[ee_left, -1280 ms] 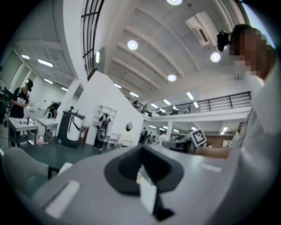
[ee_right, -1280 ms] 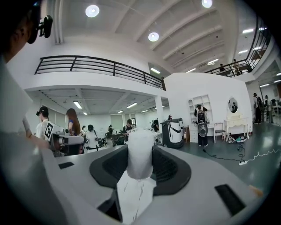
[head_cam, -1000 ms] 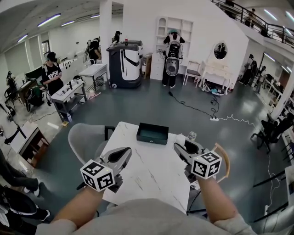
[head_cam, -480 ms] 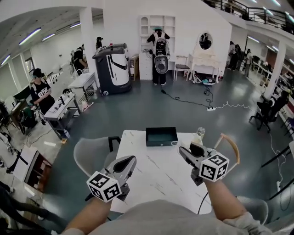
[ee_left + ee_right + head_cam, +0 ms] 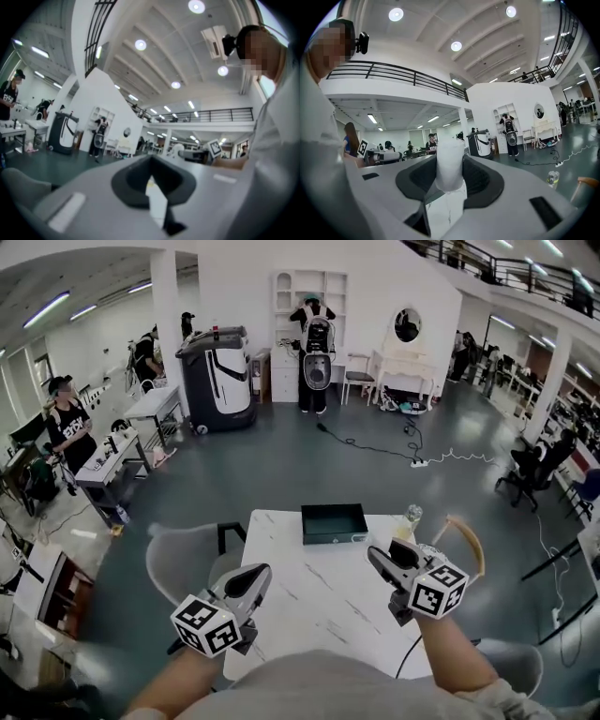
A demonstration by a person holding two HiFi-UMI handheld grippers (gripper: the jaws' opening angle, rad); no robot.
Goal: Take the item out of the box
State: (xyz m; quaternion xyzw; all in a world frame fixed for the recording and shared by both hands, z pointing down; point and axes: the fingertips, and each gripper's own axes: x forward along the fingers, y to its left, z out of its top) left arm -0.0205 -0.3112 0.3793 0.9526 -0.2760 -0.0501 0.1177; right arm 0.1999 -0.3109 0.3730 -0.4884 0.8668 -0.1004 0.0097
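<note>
The dark green open box (image 5: 334,523) stands at the far edge of the white marble table (image 5: 319,606), and its inside looks empty. My right gripper (image 5: 375,555) hovers over the table's right side, nearer to me than the box. It is shut on a white roll-shaped item (image 5: 450,169), which stands up between the jaws in the right gripper view. My left gripper (image 5: 257,572) hangs over the table's left edge with its jaws together and nothing in them; in the left gripper view (image 5: 151,162) only the table shows past the tips.
A clear bottle (image 5: 409,517) stands at the table's far right corner, also seen in the right gripper view (image 5: 553,178). A grey chair (image 5: 178,554) sits left of the table and a wooden chair back (image 5: 466,535) right. People and equipment stand far across the hall.
The head camera has swung, so the table and box now sit more centred. Both grippers keep about the same places over the table, and the right one still holds the white item.
</note>
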